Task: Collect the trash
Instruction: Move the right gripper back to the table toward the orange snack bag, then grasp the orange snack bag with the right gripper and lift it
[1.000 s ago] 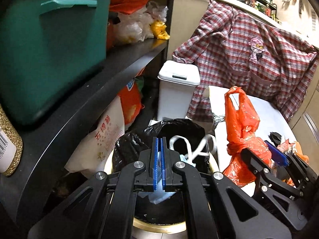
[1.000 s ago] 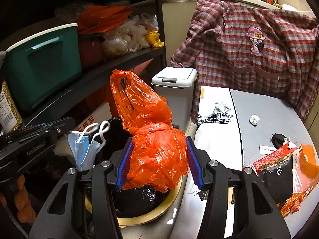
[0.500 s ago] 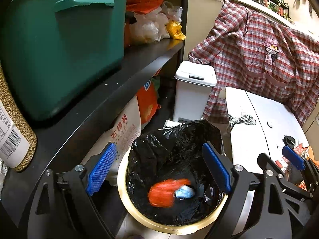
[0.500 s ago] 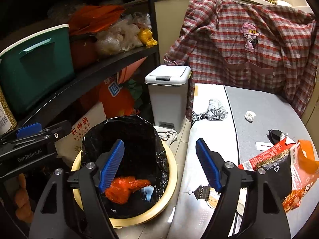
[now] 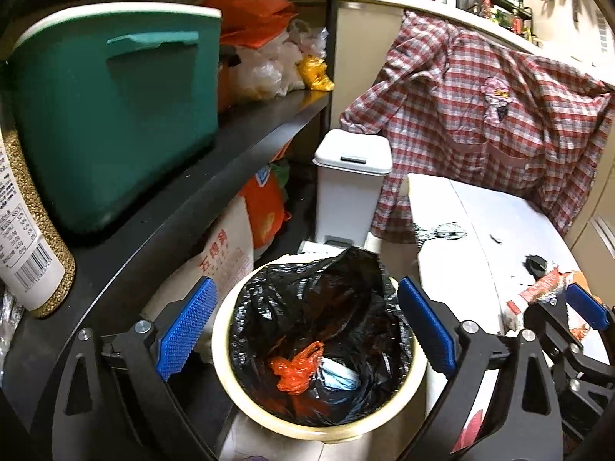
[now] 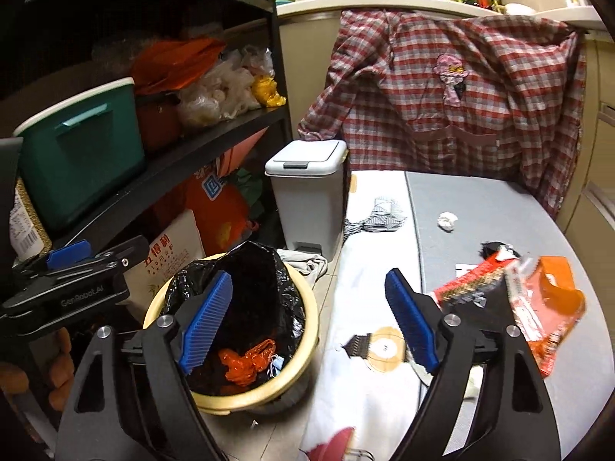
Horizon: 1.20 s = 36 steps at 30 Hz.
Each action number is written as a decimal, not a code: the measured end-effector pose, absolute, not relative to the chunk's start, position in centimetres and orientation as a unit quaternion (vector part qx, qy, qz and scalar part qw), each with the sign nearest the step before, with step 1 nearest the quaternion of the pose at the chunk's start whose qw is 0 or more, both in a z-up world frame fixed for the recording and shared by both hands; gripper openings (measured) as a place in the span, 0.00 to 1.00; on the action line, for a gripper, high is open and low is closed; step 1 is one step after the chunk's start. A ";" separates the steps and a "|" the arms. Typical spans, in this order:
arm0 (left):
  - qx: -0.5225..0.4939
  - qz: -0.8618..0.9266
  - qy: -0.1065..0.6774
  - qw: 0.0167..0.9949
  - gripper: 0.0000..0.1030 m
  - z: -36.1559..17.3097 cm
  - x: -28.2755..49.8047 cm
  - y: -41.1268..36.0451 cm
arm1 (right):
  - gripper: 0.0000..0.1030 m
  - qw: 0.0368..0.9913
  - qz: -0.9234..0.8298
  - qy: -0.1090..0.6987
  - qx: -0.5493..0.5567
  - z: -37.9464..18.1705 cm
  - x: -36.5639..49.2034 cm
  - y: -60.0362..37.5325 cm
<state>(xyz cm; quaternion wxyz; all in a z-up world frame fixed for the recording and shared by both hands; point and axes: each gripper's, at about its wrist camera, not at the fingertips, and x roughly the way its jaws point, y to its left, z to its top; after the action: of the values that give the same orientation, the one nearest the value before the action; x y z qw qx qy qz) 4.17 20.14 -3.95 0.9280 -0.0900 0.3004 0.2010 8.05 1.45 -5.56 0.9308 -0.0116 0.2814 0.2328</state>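
My left hand-held gripper (image 5: 303,326) and right hand-held gripper (image 6: 309,322) have just been opening; both gape wide, nothing between them. The crumpled orange plastic bag (image 5: 294,368) lies bunched, no clear long axis, beside a pale-blue mask (image 5: 340,374) inside the round, black-lined bin (image 5: 246,395). Crinkled wrappers (image 6: 538,299) litter the grey surface (image 6: 499,207).

The tabletop (image 6: 480,207) carries a crumpled white paper ball (image 6: 447,221) far back and red snack wrappers (image 6: 538,303) nearer, right.
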 end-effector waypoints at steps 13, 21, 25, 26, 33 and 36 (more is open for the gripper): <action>-0.047 0.141 0.278 0.949 0.93 -3.4 4.9 13.5 | 0.92 0.954 0.119 0.274 0.018 -6.1 6.7 -10.6; -0.026 0.098 0.280 0.955 0.93 -3.8 6.9 9.1 | 0.84 0.959 0.036 0.275 0.059 -7.8 8.7 -17.4; -0.016 0.081 0.285 0.955 0.93 -4.1 8.3 7.2 | 0.70 0.952 0.010 0.294 0.084 -9.5 10.4 -19.8; -0.013 0.079 0.286 0.955 0.93 -4.2 8.4 6.8 | 0.69 0.950 0.007 0.299 0.089 -10.0 10.7 -20.3; -0.001 0.057 0.292 0.955 0.93 -4.9 9.9 5.2 | 0.65 0.933 -0.001 0.338 0.127 -12.7 13.4 -21.5; -0.001 0.051 0.295 0.954 0.93 -5.1 10.4 4.9 | 0.63 0.930 0.000 0.347 0.122 -13.4 14.2 -21.1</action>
<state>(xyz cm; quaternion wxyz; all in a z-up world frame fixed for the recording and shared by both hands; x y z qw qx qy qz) 10.38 4.86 -5.13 0.9541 -0.0010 0.2951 0.0513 14.17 -21.13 -13.45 0.9300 0.1217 0.3468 0.0003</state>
